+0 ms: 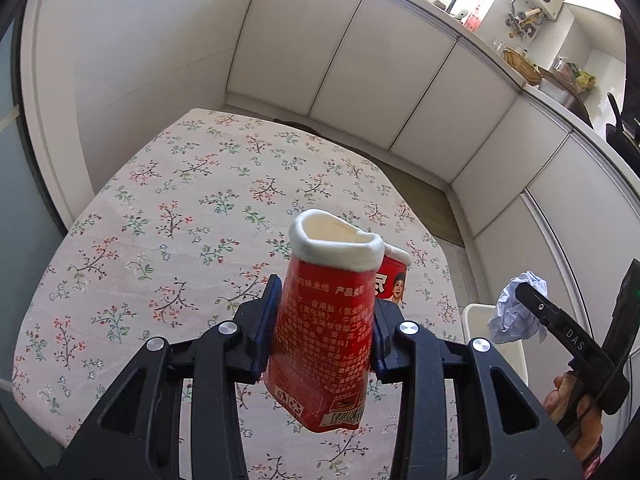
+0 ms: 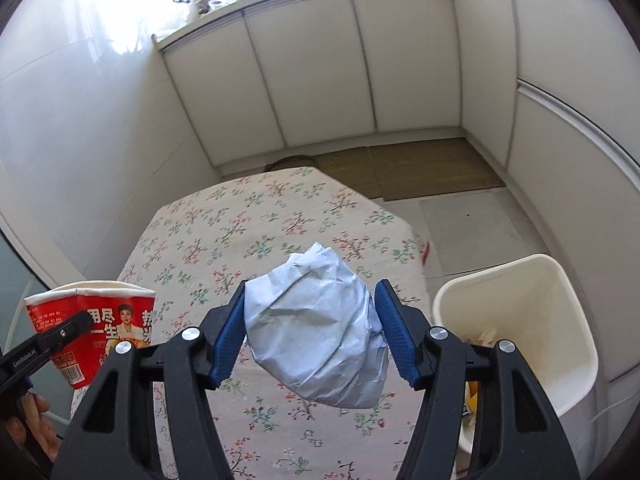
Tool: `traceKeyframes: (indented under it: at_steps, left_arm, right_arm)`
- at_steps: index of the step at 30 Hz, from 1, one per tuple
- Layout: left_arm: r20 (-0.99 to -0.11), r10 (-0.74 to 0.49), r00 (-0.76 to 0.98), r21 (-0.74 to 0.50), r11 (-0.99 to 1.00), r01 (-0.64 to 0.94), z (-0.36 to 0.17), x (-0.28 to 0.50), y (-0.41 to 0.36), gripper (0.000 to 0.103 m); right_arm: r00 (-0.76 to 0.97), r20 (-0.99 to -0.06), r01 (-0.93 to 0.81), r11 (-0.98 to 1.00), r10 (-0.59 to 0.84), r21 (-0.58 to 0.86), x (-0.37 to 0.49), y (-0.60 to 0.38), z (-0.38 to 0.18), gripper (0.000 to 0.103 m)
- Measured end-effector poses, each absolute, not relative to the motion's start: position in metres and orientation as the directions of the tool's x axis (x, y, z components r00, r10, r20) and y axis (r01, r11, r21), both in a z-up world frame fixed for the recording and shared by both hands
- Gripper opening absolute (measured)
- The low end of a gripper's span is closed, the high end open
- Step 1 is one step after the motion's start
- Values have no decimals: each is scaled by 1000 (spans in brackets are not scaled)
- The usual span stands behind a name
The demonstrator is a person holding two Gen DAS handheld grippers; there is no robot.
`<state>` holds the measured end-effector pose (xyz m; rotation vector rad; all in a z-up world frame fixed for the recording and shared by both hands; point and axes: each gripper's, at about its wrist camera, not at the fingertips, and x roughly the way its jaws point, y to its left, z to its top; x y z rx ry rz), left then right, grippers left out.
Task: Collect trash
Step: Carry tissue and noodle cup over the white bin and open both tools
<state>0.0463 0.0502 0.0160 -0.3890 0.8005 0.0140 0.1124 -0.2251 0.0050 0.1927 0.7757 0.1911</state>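
Note:
A squashed red instant-noodle cup (image 1: 332,256) with a white rim hangs above the floral tablecloth (image 1: 180,200), and my left gripper (image 1: 326,320) is shut on its sides. The cup (image 2: 100,320) also shows at the lower left of the right wrist view, with one black finger (image 2: 52,340) across it. My right gripper (image 2: 310,332) is shut on a crumpled ball of pale blue-white paper (image 2: 316,328), lifted over the table's right part. From the left wrist view, that paper ball (image 1: 516,312) is at the far right, above the white bin (image 1: 480,316).
A white plastic bin (image 2: 560,280) stands on the floor by the table's right edge, with some scraps (image 2: 484,336) inside. White cabinets (image 2: 320,72) line the walls beyond a floor mat (image 2: 420,168). A person's hand (image 1: 568,400) holds the right gripper's handle.

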Motion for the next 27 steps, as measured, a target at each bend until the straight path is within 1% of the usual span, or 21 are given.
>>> traceKeyframes:
  at_steps: [8,13,18,20,22,27]
  left_arm:
    - [-699,-173,694,-336,936,-105,11,60,17,36]
    - [-705,-197,682,-330,941,-70,5,67,-6,36]
    - [-708,-222,670,-327,945,-32,0,74,-29,36]
    - [-706,-235,668,-326,945,-12,-1,78,-41,36]
    - [-703,-248,666,-324,946,10,-2,82,-53,36]
    - [-694,-281,662,-315,947,72,-2,91,-83,36]
  right_arm:
    - [757,-652,112,974,44,196,109,-284,9,62]
    - [736,-672,247,957,-83,153,107,-320,5,62]
    - [696,-697,347,930,-171,118,107,-350,-5,64]
    - [686,-700,376,920,-197,110,105,-361,-8,71]
    - [684,-695,396,913,-222,99,102,-370,-9,80]
    - [682,-668,439,897,-298,49,93,-387,-6,88]
